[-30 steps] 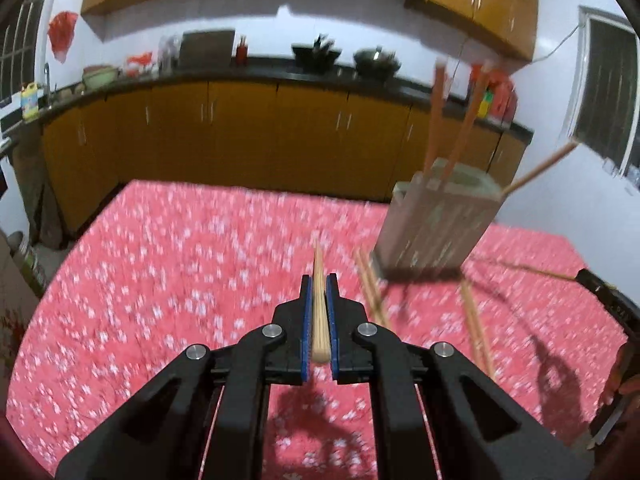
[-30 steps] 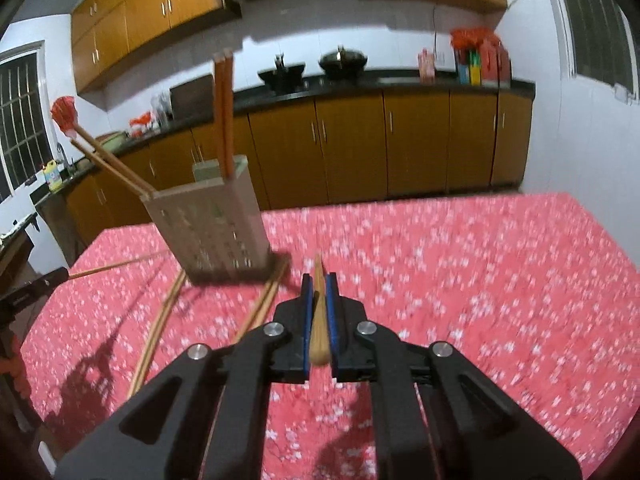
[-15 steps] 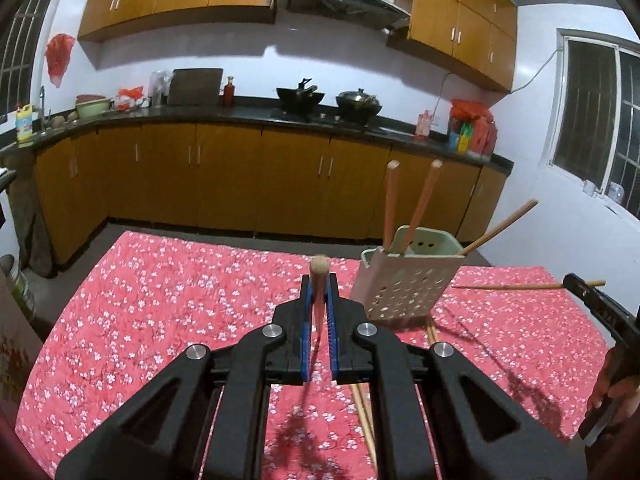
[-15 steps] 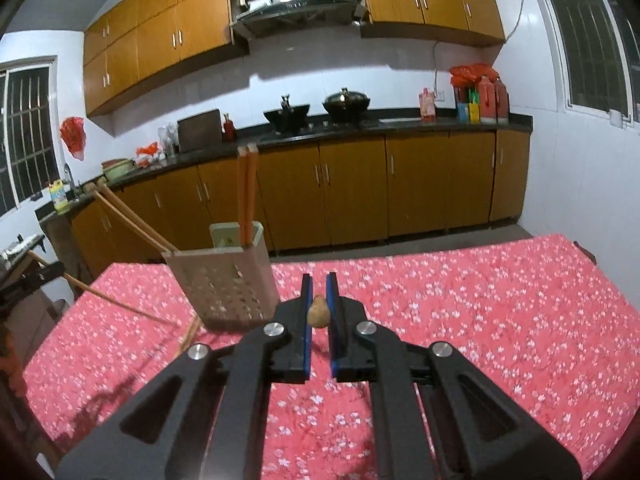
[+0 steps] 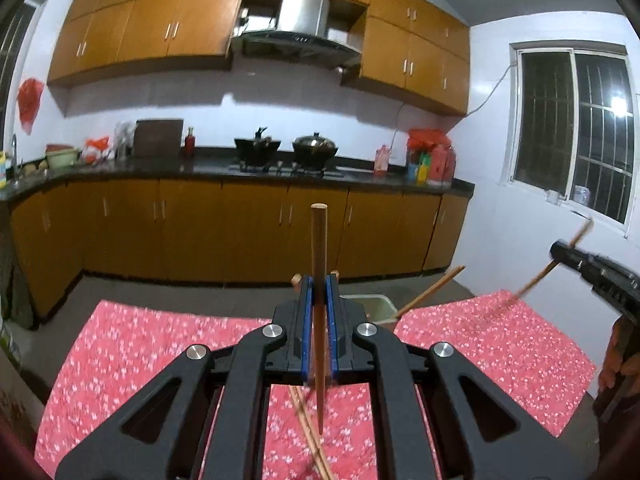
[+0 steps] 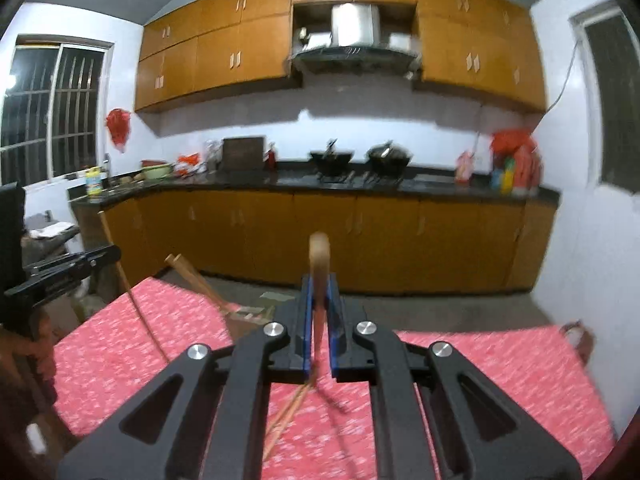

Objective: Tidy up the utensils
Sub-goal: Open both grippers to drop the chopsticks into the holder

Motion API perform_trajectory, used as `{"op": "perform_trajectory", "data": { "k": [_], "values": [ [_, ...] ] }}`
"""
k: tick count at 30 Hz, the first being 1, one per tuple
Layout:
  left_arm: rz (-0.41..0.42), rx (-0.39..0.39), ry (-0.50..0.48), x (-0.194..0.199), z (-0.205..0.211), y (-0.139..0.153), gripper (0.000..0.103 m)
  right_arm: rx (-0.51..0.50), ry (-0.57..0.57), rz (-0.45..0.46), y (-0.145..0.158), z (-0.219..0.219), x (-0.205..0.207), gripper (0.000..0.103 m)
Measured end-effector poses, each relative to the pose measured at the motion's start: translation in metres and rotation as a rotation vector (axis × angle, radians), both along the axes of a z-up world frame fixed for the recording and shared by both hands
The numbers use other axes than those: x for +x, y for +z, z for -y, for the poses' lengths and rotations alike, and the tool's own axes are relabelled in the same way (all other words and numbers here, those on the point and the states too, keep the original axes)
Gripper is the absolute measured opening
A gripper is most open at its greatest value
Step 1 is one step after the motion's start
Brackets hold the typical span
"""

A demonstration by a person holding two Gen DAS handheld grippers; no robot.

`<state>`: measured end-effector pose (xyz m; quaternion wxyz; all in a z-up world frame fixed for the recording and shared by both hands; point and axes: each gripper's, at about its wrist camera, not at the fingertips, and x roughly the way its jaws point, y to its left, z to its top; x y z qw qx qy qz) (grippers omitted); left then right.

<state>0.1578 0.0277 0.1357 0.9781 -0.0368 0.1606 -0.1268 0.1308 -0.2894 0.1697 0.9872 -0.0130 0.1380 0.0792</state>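
My left gripper (image 5: 319, 284) is shut on a wooden chopstick (image 5: 319, 264) that stands upright, its thick end up and its tip hanging above the table. My right gripper (image 6: 319, 284) is shut on another chopstick (image 6: 319, 256), also upright and blurred. The pale perforated utensil holder (image 5: 370, 307) sits just behind my left fingers, mostly hidden, with a chopstick (image 5: 434, 290) leaning out of it. In the right wrist view the holder (image 6: 248, 314) shows left of the fingers. Loose chopsticks (image 5: 310, 432) lie on the cloth below; they also show in the right wrist view (image 6: 286, 416).
The table carries a red flowered cloth (image 5: 132, 344). The right gripper (image 5: 592, 270) with its chopstick shows at the right edge of the left view; the left gripper (image 6: 68, 268) shows at the left of the right view. Kitchen cabinets (image 5: 240, 224) stand beyond.
Both grippers have risen and tilted up from the table, each carrying its chopstick from lying level to standing upright. The holder has dropped low in both views.
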Motion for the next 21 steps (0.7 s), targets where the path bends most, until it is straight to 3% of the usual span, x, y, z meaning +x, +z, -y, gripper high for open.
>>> {"op": "perform_trajectory", "data": {
  "k": [5, 11, 16, 21],
  "values": [
    [0.008, -0.033, -0.014, 0.007, 0.013, 0.003, 0.007, 0.060, -0.011, 0.037, 0.013, 0.011, 0.001, 0.007],
    [0.039, -0.081, -0.014, 0.022, 0.027, 0.019, 0.007, 0.123, 0.053, 0.106, 0.025, -0.011, 0.017, 0.007],
    [0.115, -0.115, 0.029, 0.037, 0.037, 0.042, 0.007, 0.220, 0.022, 0.254, 0.036, -0.027, 0.042, 0.007],
    [0.198, -0.126, 0.099, 0.053, 0.039, 0.052, 0.007, 0.254, -0.041, 0.286, 0.021, -0.036, 0.085, 0.007]
  ]
}}
